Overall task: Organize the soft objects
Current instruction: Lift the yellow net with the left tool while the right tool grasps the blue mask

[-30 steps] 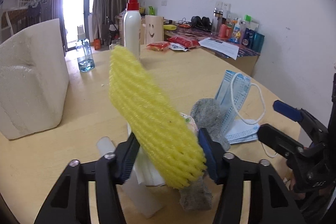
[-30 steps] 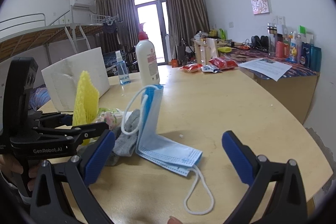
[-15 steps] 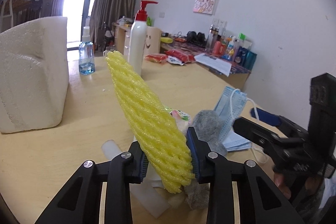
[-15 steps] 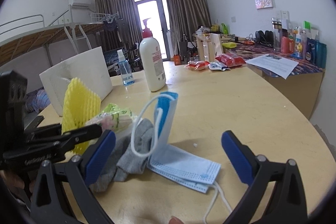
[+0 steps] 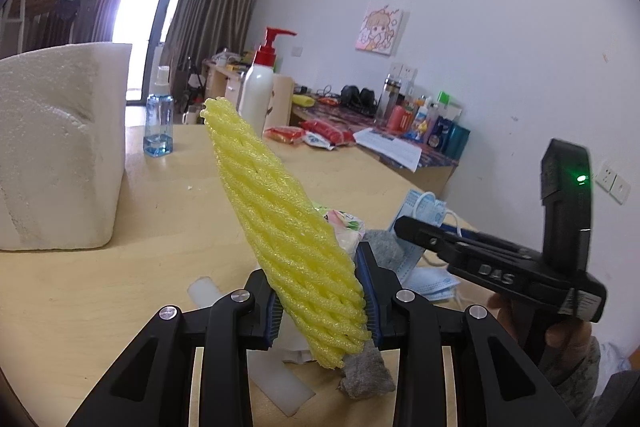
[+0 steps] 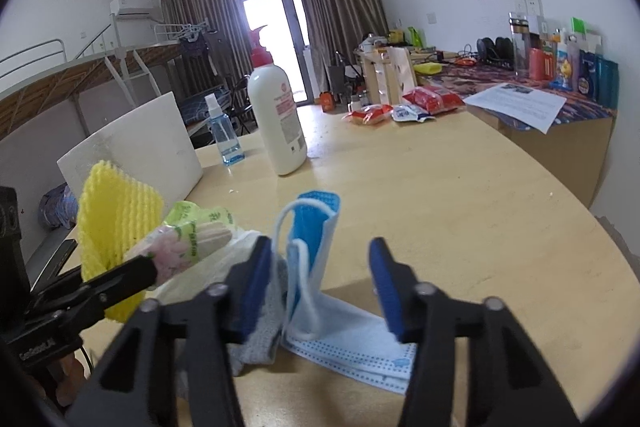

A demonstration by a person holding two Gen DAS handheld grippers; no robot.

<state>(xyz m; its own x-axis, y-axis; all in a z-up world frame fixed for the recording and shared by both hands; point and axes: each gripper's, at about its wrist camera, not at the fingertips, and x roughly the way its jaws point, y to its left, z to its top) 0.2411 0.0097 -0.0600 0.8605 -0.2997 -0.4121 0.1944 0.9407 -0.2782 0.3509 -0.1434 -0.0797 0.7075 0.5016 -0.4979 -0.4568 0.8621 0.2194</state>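
Observation:
My left gripper [image 5: 322, 301] is shut on a yellow foam net sleeve [image 5: 280, 227], which stands up tilted above the wooden table [image 5: 100, 287]. The sleeve also shows in the right wrist view [image 6: 114, 217]. My right gripper [image 6: 320, 287] is open, its jaws either side of an upright fold of blue face masks [image 6: 316, 251] [image 5: 420, 223], not touching it. A grey sock [image 6: 260, 339] [image 5: 368, 371] and a green-printed plastic packet [image 6: 192, 231] lie beside the masks. A white foam strip [image 5: 276, 375] lies under the left gripper.
A large white foam block [image 5: 52, 151] stands at the left. A white pump bottle [image 6: 278, 123] and a small blue spray bottle [image 6: 224, 135] stand further back. Red snack packets [image 6: 400, 107] lie at the far edge, near a cluttered desk [image 6: 540, 87].
My left gripper has closed on the yellow sleeve and lifted it. My right gripper has moved forward and narrowed around the upright masks.

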